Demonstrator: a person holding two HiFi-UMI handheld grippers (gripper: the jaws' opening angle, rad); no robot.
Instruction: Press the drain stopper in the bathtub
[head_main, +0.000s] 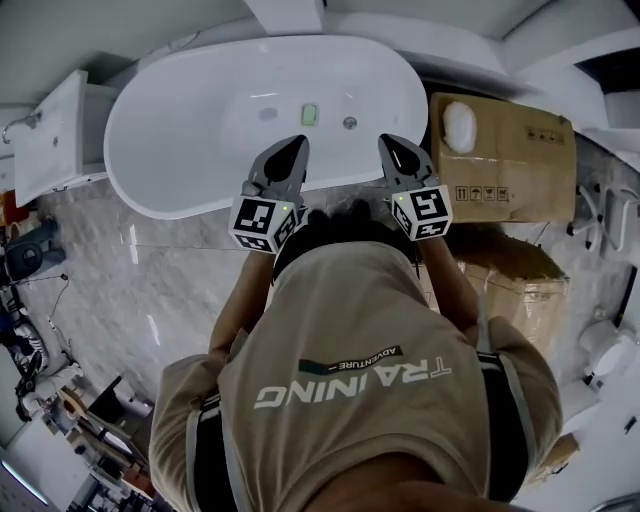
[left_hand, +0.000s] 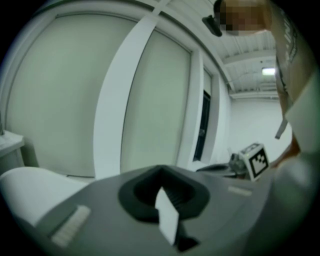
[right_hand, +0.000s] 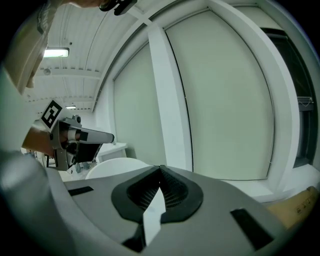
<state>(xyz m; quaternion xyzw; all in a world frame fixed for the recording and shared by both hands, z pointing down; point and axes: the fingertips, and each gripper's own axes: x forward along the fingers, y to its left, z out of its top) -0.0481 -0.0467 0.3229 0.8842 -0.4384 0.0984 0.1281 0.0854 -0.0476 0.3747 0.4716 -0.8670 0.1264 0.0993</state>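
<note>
Your target lies on the floor of the white bathtub (head_main: 180, 130). The small round chrome fitting (head_main: 349, 122), right of the tub's middle, is most likely the drain stopper. It is too small in the head view to be sure, and a fainter grey disc (head_main: 268, 113) sits left of the middle with a pale green block (head_main: 309, 114) between the two.

Both your grippers hang over the tub's near rim, well short of that fitting. The left gripper (head_main: 297, 142) has its jaws brought together with nothing between them, and its own view (left_hand: 160, 170) shows the tips meeting. The right gripper (head_main: 386, 141) is the same, jaws closed on nothing (right_hand: 161, 167), and it is the nearer one to the chrome fitting.

Treat the stopper as a stiff metal cap fixed in the tub, probably sprung, so you push it rather than take hold of it. Its polished top will likely be slippery, so set the closed jaw tips on its centre and press straight down. An off-centre push could skid onto the tub's glossy floor and mark it.
</note>
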